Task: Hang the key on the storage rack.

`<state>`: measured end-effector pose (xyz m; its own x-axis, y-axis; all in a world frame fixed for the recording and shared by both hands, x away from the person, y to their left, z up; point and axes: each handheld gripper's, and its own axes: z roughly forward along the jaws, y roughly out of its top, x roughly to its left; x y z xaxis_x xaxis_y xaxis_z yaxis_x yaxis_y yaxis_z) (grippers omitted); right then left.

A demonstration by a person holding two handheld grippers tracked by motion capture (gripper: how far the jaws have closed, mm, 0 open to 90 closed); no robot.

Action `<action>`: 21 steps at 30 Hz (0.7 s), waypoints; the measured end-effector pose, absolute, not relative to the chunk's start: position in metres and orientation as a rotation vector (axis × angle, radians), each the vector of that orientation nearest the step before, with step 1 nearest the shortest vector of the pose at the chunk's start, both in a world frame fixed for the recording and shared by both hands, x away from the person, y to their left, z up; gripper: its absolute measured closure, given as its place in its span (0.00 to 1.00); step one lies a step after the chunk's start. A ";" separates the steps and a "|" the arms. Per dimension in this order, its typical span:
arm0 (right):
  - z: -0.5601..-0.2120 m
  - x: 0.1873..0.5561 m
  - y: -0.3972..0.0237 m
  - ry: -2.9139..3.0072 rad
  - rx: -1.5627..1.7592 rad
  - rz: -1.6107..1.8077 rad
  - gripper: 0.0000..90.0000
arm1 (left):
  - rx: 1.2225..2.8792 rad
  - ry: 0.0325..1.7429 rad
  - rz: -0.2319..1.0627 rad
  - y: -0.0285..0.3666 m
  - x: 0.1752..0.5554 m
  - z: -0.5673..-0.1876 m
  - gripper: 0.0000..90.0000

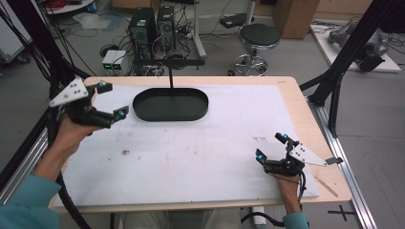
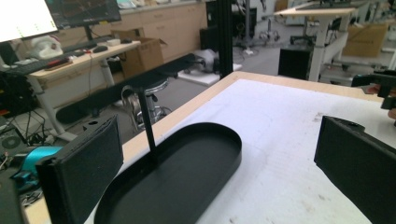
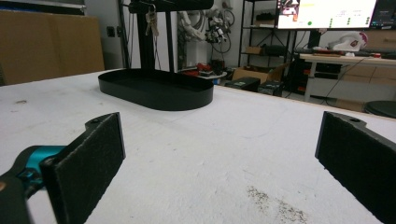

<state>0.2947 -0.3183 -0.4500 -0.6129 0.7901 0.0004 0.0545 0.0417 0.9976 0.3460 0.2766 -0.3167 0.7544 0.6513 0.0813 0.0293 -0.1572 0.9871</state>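
Plainly, no brand or readable writing shows on the one black oval tray (image 1: 170, 104), on its thin upright post (image 1: 170, 78), or on either of the two grippers; the monitors behind the table in the gripper views carry text too small to make out. The tray sits on the white table top (image 1: 191, 152) near the far edge, somewhat left of centre, with the post rising from its far rim. The left gripper (image 1: 109, 100) is held above the table's far-left corner, just beside the tray's left end, its jaws spread wide with nothing between them; the left gripper view looks between them along the tray (image 2: 187, 172), which looks empty. The right gripper (image 1: 272, 146) is down by the near-right part of the table, well apart from the tray, and its jaws also stand wide apart and grip nothing; the right gripper view shows the tray (image 3: 156, 88) well ahead across bare white surface. Between the two grippers the table top lies open, marked by a few small brown smudges, and a wooden border runs around it.
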 end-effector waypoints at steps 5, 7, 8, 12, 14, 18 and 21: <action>-0.450 0.295 -0.317 1.753 0.846 1.609 0.01 | 1.598 0.583 0.592 0.286 0.319 -0.359 0.02; -0.450 0.295 -0.317 1.752 0.848 1.606 0.01 | 1.577 0.594 0.597 0.287 0.311 -0.372 0.02; -0.450 0.295 -0.317 1.751 0.848 1.605 0.01 | 1.565 0.598 0.599 0.287 0.308 -0.379 0.02; -0.450 0.295 -0.317 1.748 0.847 1.603 0.01 | 1.557 0.619 0.621 0.285 0.298 -0.402 0.02; -0.450 0.295 -0.316 1.748 0.849 1.602 0.01 | 1.549 0.624 0.633 0.284 0.295 -0.411 0.02; -0.450 0.295 -0.316 1.748 0.852 1.603 0.01 | 1.521 0.635 0.631 0.281 0.290 -0.429 0.02; -0.450 0.294 -0.316 1.750 0.854 1.607 0.01 | 1.503 0.636 0.642 0.281 0.286 -0.441 0.02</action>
